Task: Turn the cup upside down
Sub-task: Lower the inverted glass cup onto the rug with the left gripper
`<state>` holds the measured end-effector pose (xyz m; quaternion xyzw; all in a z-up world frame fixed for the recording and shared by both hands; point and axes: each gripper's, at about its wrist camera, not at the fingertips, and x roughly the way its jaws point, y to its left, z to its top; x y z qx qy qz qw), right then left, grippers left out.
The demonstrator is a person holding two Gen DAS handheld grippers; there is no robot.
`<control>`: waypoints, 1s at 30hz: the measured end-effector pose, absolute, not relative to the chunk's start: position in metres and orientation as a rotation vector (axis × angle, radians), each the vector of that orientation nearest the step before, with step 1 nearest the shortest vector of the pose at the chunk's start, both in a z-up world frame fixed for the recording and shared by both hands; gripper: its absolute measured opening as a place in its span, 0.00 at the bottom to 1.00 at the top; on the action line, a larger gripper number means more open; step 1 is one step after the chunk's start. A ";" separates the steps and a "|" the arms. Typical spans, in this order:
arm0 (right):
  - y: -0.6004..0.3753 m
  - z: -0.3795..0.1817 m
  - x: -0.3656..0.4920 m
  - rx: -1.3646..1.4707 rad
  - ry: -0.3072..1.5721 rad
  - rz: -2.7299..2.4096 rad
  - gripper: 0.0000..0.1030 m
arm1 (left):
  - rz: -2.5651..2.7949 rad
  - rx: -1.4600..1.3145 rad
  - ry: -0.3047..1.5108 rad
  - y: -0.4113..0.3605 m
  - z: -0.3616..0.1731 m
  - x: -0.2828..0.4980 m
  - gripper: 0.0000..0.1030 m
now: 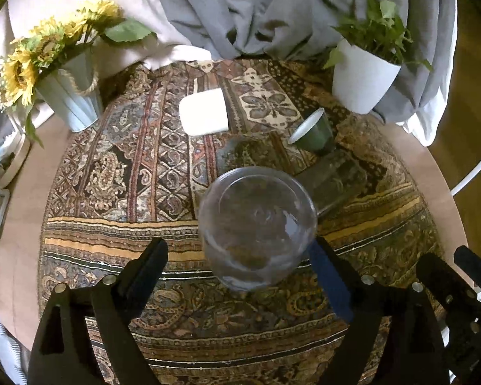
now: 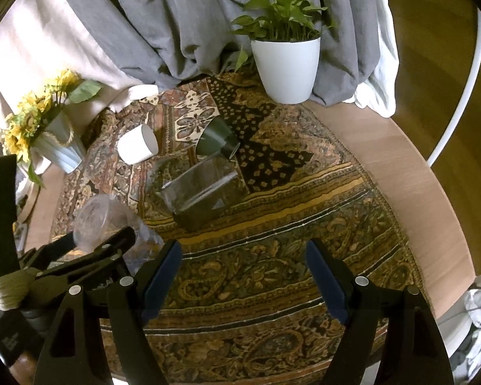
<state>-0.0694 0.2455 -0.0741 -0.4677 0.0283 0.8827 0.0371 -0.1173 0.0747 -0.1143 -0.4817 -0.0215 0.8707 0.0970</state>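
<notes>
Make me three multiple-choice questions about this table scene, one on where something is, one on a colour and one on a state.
1. Where is the clear plastic cup?
A. Between the left gripper fingers
B. Inside the white planter
C. On the floor

2. What colour is the outside of the cup lying beside the glass tumbler?
A. Red
B. Dark green
C. Yellow

3. How is the right gripper?
A. Shut on a cup
B. Open, holding nothing
C. Out of view

Answers: 1 A, the fingers flank it. 2 B, the green cup has a white inside. 3 B, only tablecloth shows between its fingers.
</notes>
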 end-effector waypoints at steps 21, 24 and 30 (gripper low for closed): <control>0.237 -0.056 -0.057 -1.380 0.086 2.729 0.78 | 2.629 -1.303 -0.095 0.062 -0.082 -0.096 0.95; 0.232 -0.042 -0.050 -1.322 0.080 2.766 0.82 | 2.682 -1.223 -0.133 0.050 -0.062 -0.085 0.99; 0.216 -0.009 -0.034 -1.173 0.069 2.878 0.91 | 2.813 -1.088 -0.200 0.021 -0.025 -0.063 1.00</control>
